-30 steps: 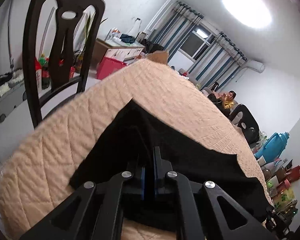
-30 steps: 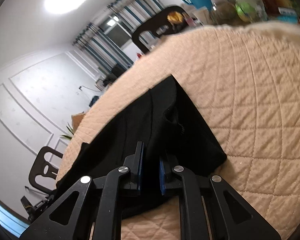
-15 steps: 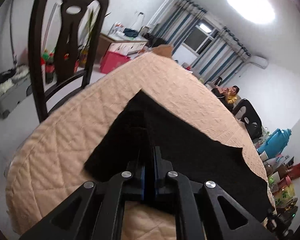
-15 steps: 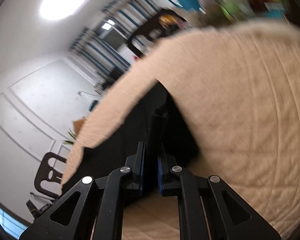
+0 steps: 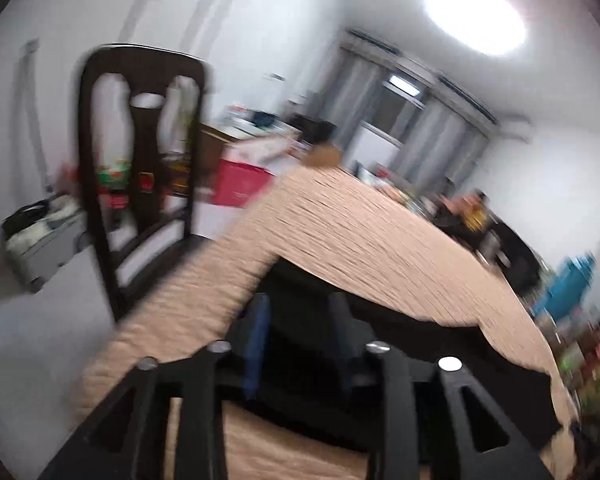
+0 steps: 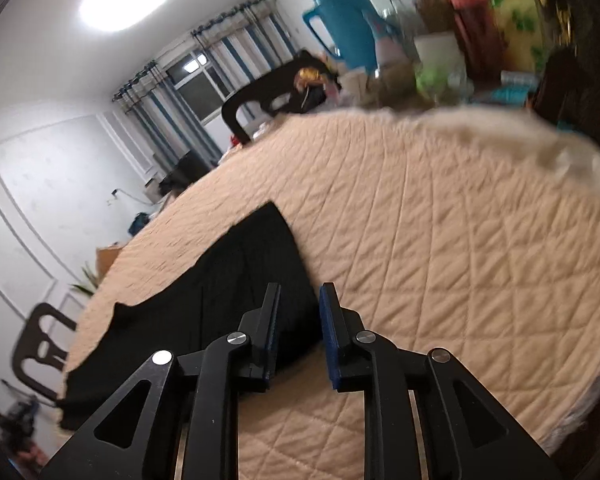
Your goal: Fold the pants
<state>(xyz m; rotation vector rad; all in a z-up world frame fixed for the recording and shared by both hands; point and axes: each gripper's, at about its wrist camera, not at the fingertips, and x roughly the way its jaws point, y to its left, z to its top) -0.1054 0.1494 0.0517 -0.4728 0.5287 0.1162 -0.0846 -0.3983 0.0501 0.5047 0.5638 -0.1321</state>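
On the counter: a round top under a quilted beige cover (image 6: 440, 240) carries everything; the cover gives a soft, flat bed for folding.
Pants: the black pants (image 6: 228, 280) lie flat on the cover, toward the near edge, with one straight edge running away from the right gripper and a stepped outline farther off. In the left view the same pants (image 5: 440, 344) spread dark across the near part of the cover. They look partly folded, as a judgement, since the cloth sits in a compact block and not as two full legs.
Chairs: a dark wooden chair (image 5: 140, 168) stands beside the counter on the left side; another dark chair (image 6: 260, 100) sits past the far edge.
Right gripper: the right gripper (image 6: 298, 336) hovers low over the near corner of the pants, jaws apart with nothing between them; it seems placed to take a fresh hold of that edge.
Left gripper: the left gripper (image 5: 300, 340) sits over the dark cloth, jaws apart; the view is badly blurred, so I cannot tell whether cloth touches them.
Containers: a blue thermos jug (image 6: 340, 20) stands among blurred jars and bottles beyond the counter's far side; their contents cannot be read. A red box (image 5: 240, 184) sits on the floor behind the wooden chair, contents hidden.
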